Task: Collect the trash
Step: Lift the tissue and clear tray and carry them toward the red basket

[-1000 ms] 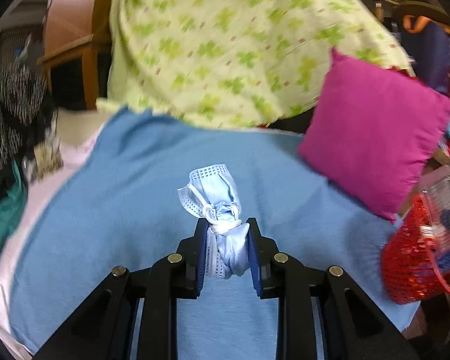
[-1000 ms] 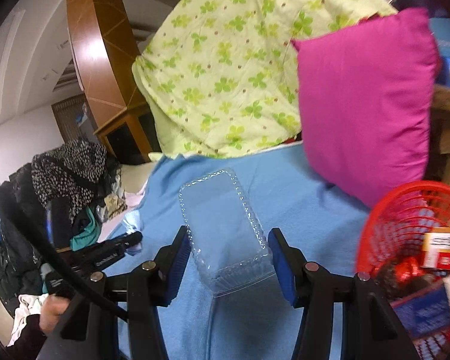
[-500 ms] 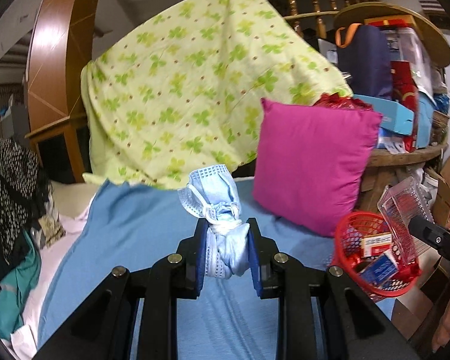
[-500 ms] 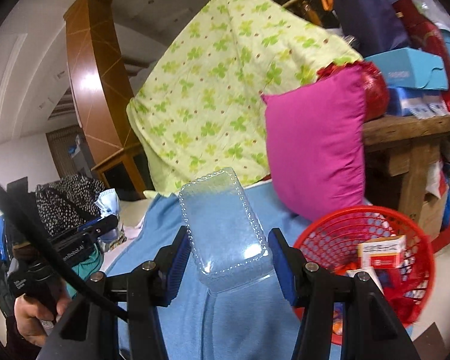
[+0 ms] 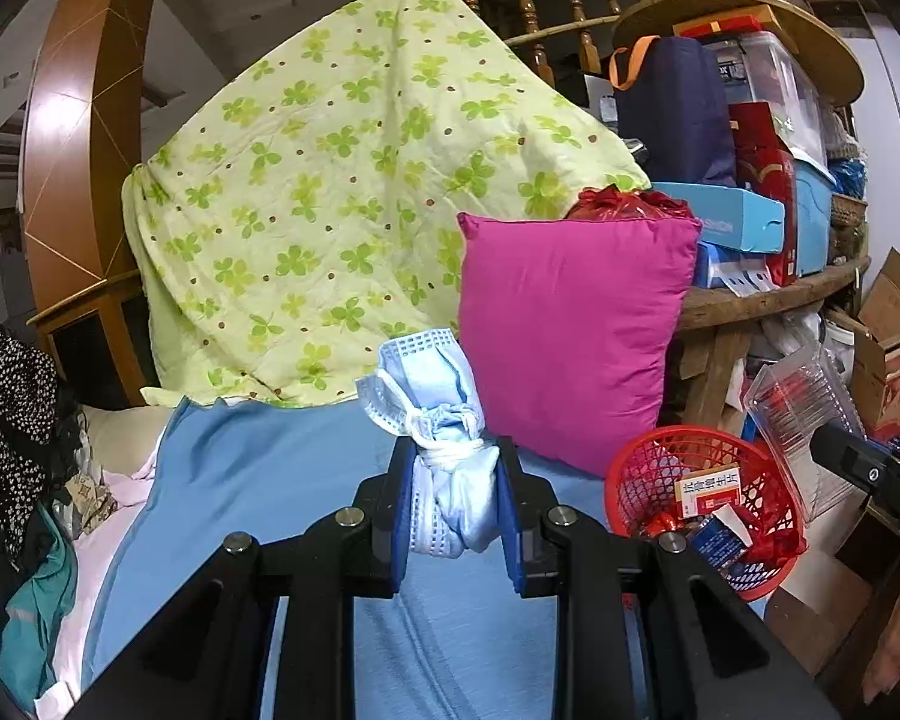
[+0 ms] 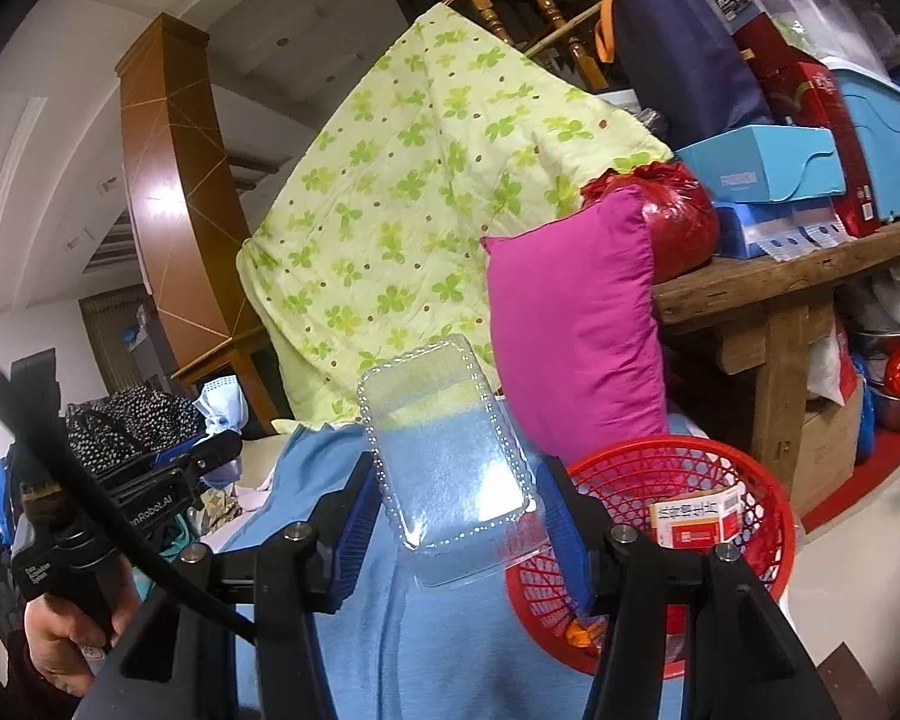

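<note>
My left gripper (image 5: pixel 453 510) is shut on a crumpled light-blue face mask (image 5: pixel 435 420) and holds it above the blue bedsheet (image 5: pixel 258 480). My right gripper (image 6: pixel 459 516) is shut on a clear plastic clamshell tray (image 6: pixel 450 456), held up beside the red mesh basket (image 6: pixel 744 570). In the left wrist view the basket (image 5: pixel 642 474) sits low at the right, with small boxes and wrappers in it, and the clear tray (image 5: pixel 801 414) hangs over its far side. In the right wrist view the left gripper (image 6: pixel 210 450) with the mask (image 6: pixel 222 402) is at the left.
A magenta pillow (image 5: pixel 570 336) leans against a green clover-print quilt (image 5: pixel 342 210). A wooden shelf (image 6: pixel 780 276) piled with boxes and bags stands at the right. Dark clothes (image 5: pixel 12 420) lie heaped at the left. A cardboard box (image 5: pixel 888 354) stands at the far right.
Both grippers have risen and pulled back from the bed with their loads. The basket and the shelf have come into fuller view. The clear tray now hangs by the basket.
</note>
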